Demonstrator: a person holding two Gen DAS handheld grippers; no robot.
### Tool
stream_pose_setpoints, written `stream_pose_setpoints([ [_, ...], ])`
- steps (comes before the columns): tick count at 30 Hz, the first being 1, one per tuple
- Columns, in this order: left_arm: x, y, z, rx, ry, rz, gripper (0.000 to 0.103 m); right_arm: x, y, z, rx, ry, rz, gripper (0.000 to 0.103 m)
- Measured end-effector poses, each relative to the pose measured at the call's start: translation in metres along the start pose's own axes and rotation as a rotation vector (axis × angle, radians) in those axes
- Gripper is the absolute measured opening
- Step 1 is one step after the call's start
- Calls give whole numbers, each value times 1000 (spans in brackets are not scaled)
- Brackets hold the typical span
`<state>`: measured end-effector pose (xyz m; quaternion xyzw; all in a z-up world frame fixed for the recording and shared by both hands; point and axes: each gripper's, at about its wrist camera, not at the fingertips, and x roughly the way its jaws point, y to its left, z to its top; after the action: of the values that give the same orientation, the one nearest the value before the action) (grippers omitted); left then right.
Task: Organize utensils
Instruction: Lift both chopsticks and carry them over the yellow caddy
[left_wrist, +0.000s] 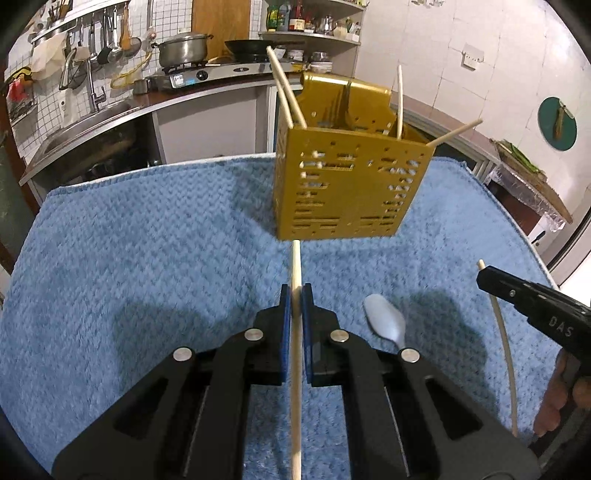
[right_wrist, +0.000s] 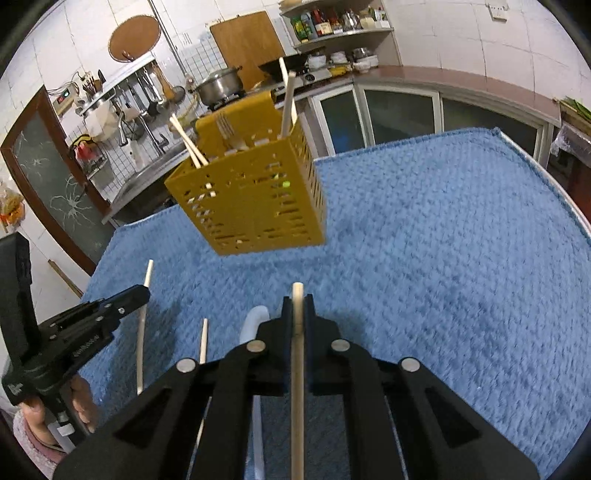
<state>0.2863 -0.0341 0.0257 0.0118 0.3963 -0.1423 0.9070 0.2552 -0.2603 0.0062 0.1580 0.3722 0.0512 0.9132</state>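
A gold perforated utensil holder (left_wrist: 343, 184) (right_wrist: 255, 206) stands on the blue towel (left_wrist: 147, 258) and holds several pale chopsticks and a fork (right_wrist: 226, 129). My left gripper (left_wrist: 295, 291) (right_wrist: 146, 290) is shut on a chopstick (left_wrist: 295, 266) (right_wrist: 142, 325), held above the towel short of the holder. My right gripper (right_wrist: 297, 301) (left_wrist: 484, 275) is shut on another chopstick (right_wrist: 297, 332) (left_wrist: 498, 332). A metal spoon (left_wrist: 384, 321) (right_wrist: 253, 321) lies on the towel between the two grippers. One more chopstick (right_wrist: 203, 339) shows beside the spoon in the right wrist view.
The towel (right_wrist: 424, 258) covers the table to its edges. Behind it a kitchen counter runs with a sink (left_wrist: 92, 122), a pot (left_wrist: 183, 48) on a stove and shelves of bottles. A hand (right_wrist: 79, 402) grips the left tool's handle.
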Motion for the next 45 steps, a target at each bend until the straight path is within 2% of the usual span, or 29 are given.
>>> stream_pose_setpoints([
  [6,-9,-5,10,-9,-23,-14,5,-10,-3,6,-18,-75,16,6],
  [20,-40,-8,38,-15,-119,-57,5,-36,10,39,-74,-171,36,6],
  [34,-73,-4,69,-31,-229,-93,5,-68,27,66,-125,-419,84,6],
  [40,-85,-4,88,-23,-276,-102,5,-68,32,83,-130,-444,87,6],
  [45,-95,-8,101,-11,-309,-97,4,-69,37,99,-150,-498,84,6],
])
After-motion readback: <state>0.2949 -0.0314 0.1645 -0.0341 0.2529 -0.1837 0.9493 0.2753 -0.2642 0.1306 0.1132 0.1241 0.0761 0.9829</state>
